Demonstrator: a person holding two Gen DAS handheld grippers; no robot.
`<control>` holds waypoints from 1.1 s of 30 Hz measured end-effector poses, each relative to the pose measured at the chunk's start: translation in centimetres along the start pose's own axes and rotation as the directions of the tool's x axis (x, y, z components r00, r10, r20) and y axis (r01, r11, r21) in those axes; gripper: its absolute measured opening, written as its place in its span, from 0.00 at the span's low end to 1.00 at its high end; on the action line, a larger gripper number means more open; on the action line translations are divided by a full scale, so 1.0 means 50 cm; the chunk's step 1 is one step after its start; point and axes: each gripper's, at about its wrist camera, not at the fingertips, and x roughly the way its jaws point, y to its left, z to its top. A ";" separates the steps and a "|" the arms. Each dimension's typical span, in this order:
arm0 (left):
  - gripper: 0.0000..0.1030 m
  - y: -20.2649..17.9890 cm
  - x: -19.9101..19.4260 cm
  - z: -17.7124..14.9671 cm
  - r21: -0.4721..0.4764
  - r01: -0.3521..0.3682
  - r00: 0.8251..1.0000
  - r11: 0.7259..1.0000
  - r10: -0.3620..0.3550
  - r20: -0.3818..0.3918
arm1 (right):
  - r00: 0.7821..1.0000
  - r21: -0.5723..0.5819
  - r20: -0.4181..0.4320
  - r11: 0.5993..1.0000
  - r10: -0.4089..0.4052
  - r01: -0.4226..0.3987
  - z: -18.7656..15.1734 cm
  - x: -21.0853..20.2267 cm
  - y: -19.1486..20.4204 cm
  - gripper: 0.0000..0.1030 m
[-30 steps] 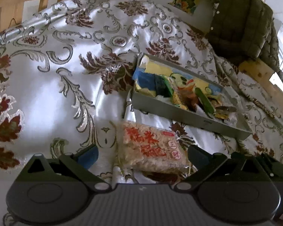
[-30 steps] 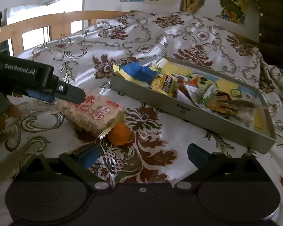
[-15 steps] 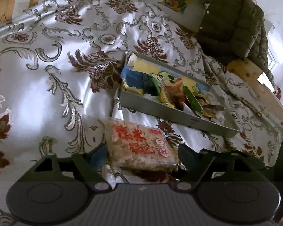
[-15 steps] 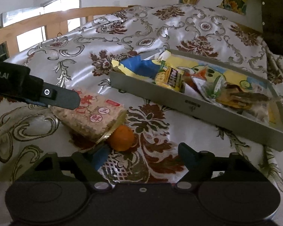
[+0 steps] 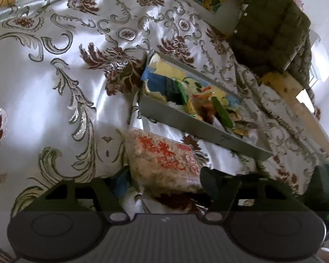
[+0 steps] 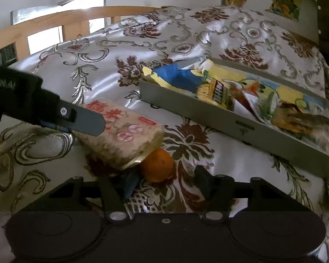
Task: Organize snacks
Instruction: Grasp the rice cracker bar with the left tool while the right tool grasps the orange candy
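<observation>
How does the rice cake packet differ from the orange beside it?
The rice cake packet is flat, rectangular and beige with red print; the orange is round, plain and smaller. The packet lies between the closing left gripper jaws, the orange between the closing right gripper jaws. Both lie on the bedspread, outside the tray.

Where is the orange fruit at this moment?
In the right wrist view, the orange fruit lies on the patterned cloth, touching the rice cracker pack, between the closing right gripper fingers.
</observation>
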 end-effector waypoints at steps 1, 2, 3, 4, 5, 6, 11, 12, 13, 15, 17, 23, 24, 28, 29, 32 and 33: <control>0.63 0.001 0.000 0.000 -0.009 0.012 1.000 1.000 -0.012 -0.001 | 1.000 -0.003 0.003 1.000 0.004 -0.004 0.001 0.002 0.000 0.53; 0.63 0.002 -0.001 0.000 -0.014 0.021 1.000 1.000 -0.021 0.001 | 1.000 -0.003 0.003 1.000 0.008 -0.008 0.002 0.004 0.000 0.50; 0.62 0.002 -0.002 0.000 -0.015 0.025 1.000 1.000 -0.025 0.004 | 1.000 -0.003 0.004 1.000 0.011 -0.011 0.003 0.005 0.000 0.49; 0.62 0.001 -0.002 0.000 -0.013 0.028 1.000 1.000 -0.028 0.008 | 1.000 -0.004 0.006 1.000 0.013 -0.013 0.003 0.006 0.000 0.46; 0.61 0.000 -0.002 0.000 -0.013 0.033 0.999 0.999 -0.033 0.011 | 1.000 -0.007 0.010 1.000 0.010 -0.010 0.003 0.005 0.001 0.41; 0.60 0.001 -0.002 0.000 -0.016 0.036 0.999 0.999 -0.036 0.012 | 1.000 -0.010 0.014 1.000 0.004 -0.004 0.003 0.006 0.002 0.39; 0.60 0.014 0.010 -0.004 -0.053 0.025 1.000 0.998 -0.025 -0.003 | 1.000 -0.023 0.004 1.000 -0.016 0.016 0.003 0.005 0.010 0.35; 0.60 0.016 0.011 -0.005 -0.057 0.023 1.000 0.998 -0.023 -0.004 | 1.000 -0.027 -0.006 0.999 -0.029 0.029 0.005 0.002 0.012 0.35; 0.60 0.017 0.011 -0.005 -0.061 0.020 1.000 0.998 -0.021 -0.004 | 0.999 -0.037 -0.019 0.998 -0.047 0.046 0.008 -0.001 0.015 0.35; 0.60 0.023 0.012 -0.004 -0.078 0.025 1.000 0.997 -0.025 -0.002 | 0.995 -0.064 -0.049 0.994 -0.092 0.089 0.010 -0.007 0.016 0.35; 0.60 0.029 0.015 -0.003 -0.093 0.028 1.000 0.995 -0.029 -0.003 | 0.989 -0.067 -0.079 0.991 -0.121 0.116 0.008 -0.014 0.006 0.35; 0.60 0.033 0.021 -0.002 -0.098 0.031 0.999 0.995 -0.032 -0.003 | 0.976 0.027 -0.094 0.979 -0.197 0.200 0.016 -0.038 -0.056 0.35; 0.62 0.033 0.023 -0.002 -0.098 0.034 0.999 0.995 -0.034 -0.003 | 0.977 0.049 -0.077 0.978 -0.199 0.203 0.022 -0.041 -0.067 0.35; 0.70 0.033 0.042 0.002 -0.089 0.055 0.998 0.995 -0.055 -0.001 | 0.986 0.080 -0.034 0.983 -0.163 0.165 0.040 -0.018 -0.083 0.35; 0.71 0.033 0.046 0.002 -0.084 0.059 0.998 0.995 -0.060 -0.001 | 0.987 0.067 -0.034 0.985 -0.158 0.160 0.038 -0.014 -0.078 0.35; 0.76 0.025 0.050 0.003 -0.074 0.065 0.998 0.995 -0.065 -0.002 | 0.991 0.042 -0.042 0.991 -0.129 0.130 0.029 -0.006 -0.063 0.35; 0.78 0.023 0.051 0.003 -0.072 0.067 0.998 0.995 -0.067 -0.002 | 0.992 0.039 -0.042 0.992 -0.119 0.120 0.029 -0.004 -0.059 0.35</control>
